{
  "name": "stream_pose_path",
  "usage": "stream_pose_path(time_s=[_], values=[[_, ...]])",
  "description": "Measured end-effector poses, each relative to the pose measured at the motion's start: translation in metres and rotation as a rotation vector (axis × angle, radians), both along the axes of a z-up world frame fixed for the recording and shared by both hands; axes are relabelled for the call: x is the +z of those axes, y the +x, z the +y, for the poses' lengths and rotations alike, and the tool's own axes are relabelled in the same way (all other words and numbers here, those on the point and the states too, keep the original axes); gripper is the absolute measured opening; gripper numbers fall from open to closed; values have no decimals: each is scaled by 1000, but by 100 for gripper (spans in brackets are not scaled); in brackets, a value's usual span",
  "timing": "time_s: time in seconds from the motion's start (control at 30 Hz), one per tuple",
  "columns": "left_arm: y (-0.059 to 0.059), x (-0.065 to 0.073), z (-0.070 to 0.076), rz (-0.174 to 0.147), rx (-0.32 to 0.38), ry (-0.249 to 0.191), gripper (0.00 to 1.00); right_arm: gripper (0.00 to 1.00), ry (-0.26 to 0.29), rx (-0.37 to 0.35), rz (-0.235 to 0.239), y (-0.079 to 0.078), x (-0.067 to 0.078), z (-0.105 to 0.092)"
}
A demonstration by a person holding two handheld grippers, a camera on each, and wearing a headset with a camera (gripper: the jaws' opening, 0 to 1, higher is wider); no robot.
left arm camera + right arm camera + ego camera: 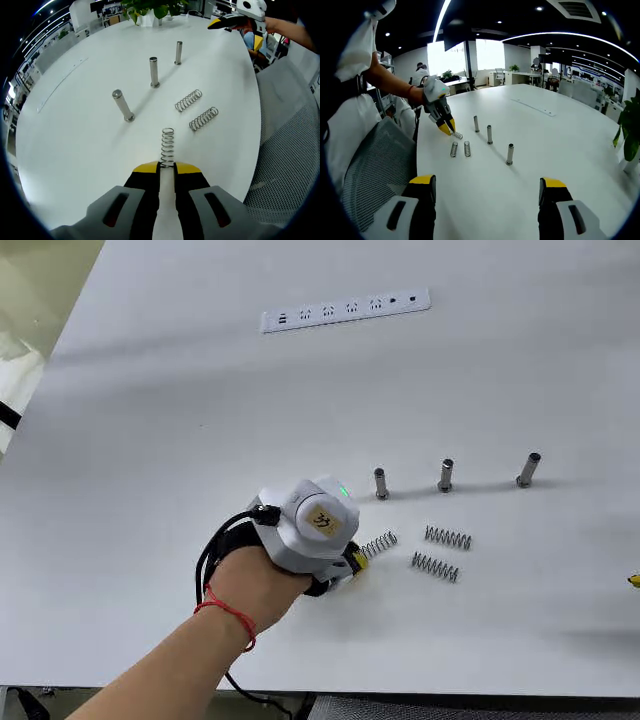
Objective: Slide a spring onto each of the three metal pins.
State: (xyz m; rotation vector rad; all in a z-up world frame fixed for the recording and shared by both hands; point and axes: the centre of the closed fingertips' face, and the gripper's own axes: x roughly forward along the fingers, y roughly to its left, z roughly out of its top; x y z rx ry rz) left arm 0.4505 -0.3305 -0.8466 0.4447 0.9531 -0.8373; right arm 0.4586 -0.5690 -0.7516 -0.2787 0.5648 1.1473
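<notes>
Three upright metal pins (381, 483) (446, 475) (528, 469) stand in a row on the white table; all are bare. My left gripper (358, 558) is low in front of the leftmost pin, shut on the near end of one spring (167, 145), which points ahead from the jaws. Two more springs (447, 537) (435, 566) lie loose on the table to its right. My right gripper (487, 187) stands open with nothing between its fingers, well back from the pins (489, 134); its yellow tip (634, 581) pokes in at the right edge of the head view.
A white power strip (345, 310) lies at the far side of the table (150, 440). The front edge runs just below the hand. A mesh chair back (375, 170) sits beside the table on the person's side.
</notes>
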Motion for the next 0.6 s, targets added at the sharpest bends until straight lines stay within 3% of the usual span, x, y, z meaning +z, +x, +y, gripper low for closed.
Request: stream_pose_path(time_s=[0.6], values=[[-1,4,0,1,14,-23,7,84,2,0,-3,3,0,1]])
